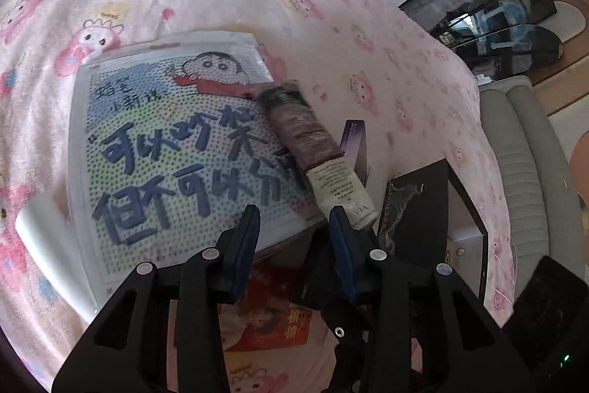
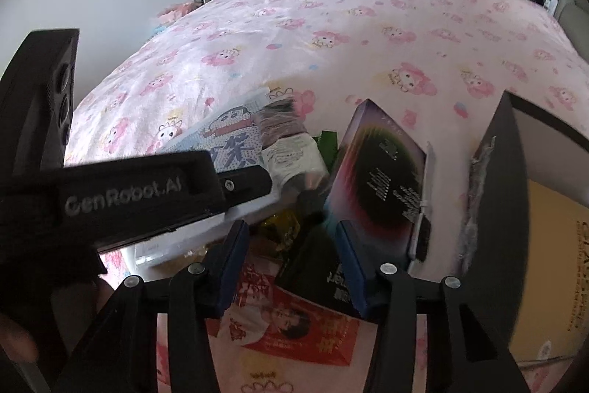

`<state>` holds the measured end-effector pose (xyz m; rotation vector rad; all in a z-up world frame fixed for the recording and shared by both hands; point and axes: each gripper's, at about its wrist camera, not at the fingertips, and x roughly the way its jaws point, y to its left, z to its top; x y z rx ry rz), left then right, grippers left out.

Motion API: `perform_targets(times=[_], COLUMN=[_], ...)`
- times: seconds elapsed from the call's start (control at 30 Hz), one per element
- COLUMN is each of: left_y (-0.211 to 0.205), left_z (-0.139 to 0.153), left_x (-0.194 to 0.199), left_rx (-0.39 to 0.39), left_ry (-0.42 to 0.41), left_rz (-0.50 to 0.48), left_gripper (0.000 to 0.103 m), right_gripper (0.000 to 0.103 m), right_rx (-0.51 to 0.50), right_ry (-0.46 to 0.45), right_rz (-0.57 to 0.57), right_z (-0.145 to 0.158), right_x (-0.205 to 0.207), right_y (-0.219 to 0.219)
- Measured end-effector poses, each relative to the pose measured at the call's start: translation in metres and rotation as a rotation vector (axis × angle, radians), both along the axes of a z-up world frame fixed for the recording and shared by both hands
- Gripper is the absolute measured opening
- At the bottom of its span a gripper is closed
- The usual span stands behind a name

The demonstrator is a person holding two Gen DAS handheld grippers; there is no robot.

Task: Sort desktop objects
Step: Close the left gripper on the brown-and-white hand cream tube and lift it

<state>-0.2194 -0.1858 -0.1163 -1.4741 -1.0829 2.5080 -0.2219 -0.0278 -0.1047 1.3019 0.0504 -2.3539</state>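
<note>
Desktop objects sit in a pile on the pink bed (image 2: 331,35). Big cartoon book (image 1: 176,142): 1, flat, stiff, prob light; grab it by an edge. Tube (image 1: 313,142): 1, soft, round, lies on the book's edge & could roll; pinch it mid-body. Dark box (image 2: 379,179): 1, stiff, leaning; hold its sides. Your left tool (image 1: 292,227) is abt half open over the book's near edge, holding nothing. Your right tool (image 2: 291,245) is abt half open too, nothing gripped that I can see.

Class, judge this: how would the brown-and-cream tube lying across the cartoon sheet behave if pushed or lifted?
The tube is rounded, so it would probably roll sideways. It looks glossy, perhaps slippery. Its crimped flat end suggests a soft, squeezable body.
</note>
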Motion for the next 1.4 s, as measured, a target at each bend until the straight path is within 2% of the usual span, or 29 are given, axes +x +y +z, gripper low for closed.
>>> perform_targets(times=[0.1, 0.27, 0.33, 0.43, 0.5, 0.67, 0.77, 1.0, 1.2, 1.33, 1.4], left_y=[-0.009, -0.024, -0.025, -0.02, -0.017, -0.01, -0.005, 0.01, 0.023, 0.043, 0.062], left_z=[-0.003, -0.01, -0.012, -0.011, -0.011, -0.009, -0.009, -0.004, 0.005, -0.004, -0.011], left_x=[0.003, 0.006, 0.006, 0.003, 0.001, 0.001, 0.004, 0.025, 0.039, 0.05, 0.058], left_rx=[0.053, 0.185, 0.217, 0.186, 0.169, 0.166, 0.173, 0.185, 0.037, 0.052, 0.061], left_ry=[0.013, 0.033, 0.041, 0.051, 0.056, 0.072, 0.087, 0.091, 0.082, 0.038, 0.019], left_rz=[0.02, 0.063, 0.065, 0.053, 0.041, 0.007, -0.017, -0.093, -0.088, -0.128, -0.18], left_gripper=[0.039, 0.038, 0.038, 0.038, 0.038, 0.038, 0.034, 0.033, 0.033, 0.033, 0.035], right_gripper=[0.039, 0.039, 0.039, 0.039, 0.03, 0.03, 0.03, 0.029, 0.029, 0.029, 0.029], right_rx=[-0.009, 0.024, 0.011, 0.012, 0.009, -0.01, -0.018, -0.056, -0.075, -0.075, -0.057], right_ry=[0.004, 0.082, 0.081, 0.072, 0.051, 0.049, 0.051, 0.044, 0.02, 0.01, 0.007], right_rz=[-0.004, -0.041, -0.019, 0.003, 0.021, 0.012, -0.009, -0.045, -0.05, -0.05, -0.052], right_z=[-0.002, 0.009, 0.011, 0.008, 0.004, 0.005, 0.008, 0.016, 0.019, 0.016, 0.011], right_x=[-0.004, -0.004, -0.008, -0.016, -0.02, -0.012, -0.006, 0.032, 0.077, 0.105, 0.115], right_y=[-0.001, 0.003, 0.001, -0.005, -0.007, -0.005, 0.003, 0.034, 0.06, 0.08, 0.09])
